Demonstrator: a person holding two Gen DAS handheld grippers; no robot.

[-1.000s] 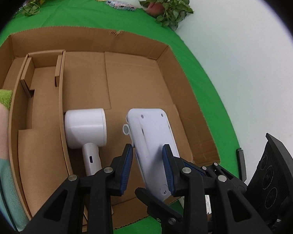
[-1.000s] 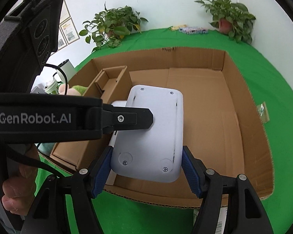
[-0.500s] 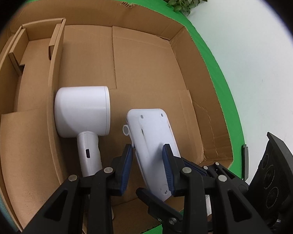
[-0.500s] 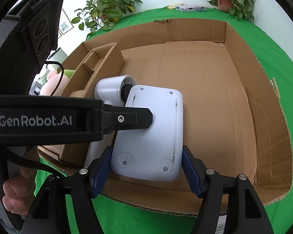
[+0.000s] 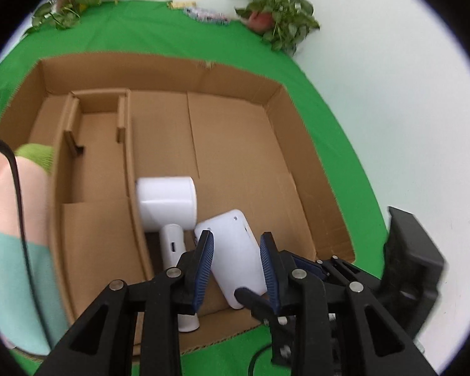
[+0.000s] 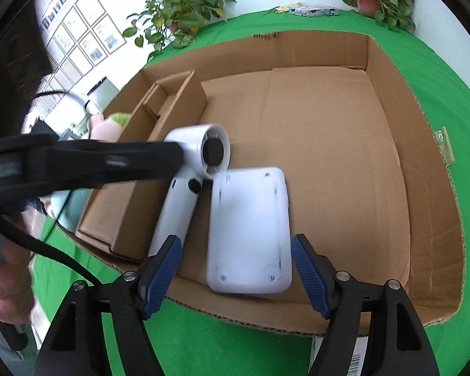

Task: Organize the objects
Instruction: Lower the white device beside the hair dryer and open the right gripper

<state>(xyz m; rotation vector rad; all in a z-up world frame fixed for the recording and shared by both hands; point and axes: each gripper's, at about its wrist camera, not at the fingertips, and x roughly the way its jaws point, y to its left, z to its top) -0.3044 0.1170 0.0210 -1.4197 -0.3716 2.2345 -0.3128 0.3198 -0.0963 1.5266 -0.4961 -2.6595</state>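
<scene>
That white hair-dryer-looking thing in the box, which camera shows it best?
The right wrist view. There the white handheld device shows its round open front end, a dark button and most of its handle, lying beside the flat white unit. The left wrist view shows only its plain back and part of the handle behind the tongs.

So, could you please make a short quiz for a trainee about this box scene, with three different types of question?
1. True or false: the white flat device lies outside the cardboard box.
2. In the right wrist view, where is the white hair dryer relative to the flat device? A) to its left B) to its right C) on top of it
3. Fill in: the box stands on a ____ cloth.

Key: 1 false; 2 A; 3 green.
</scene>
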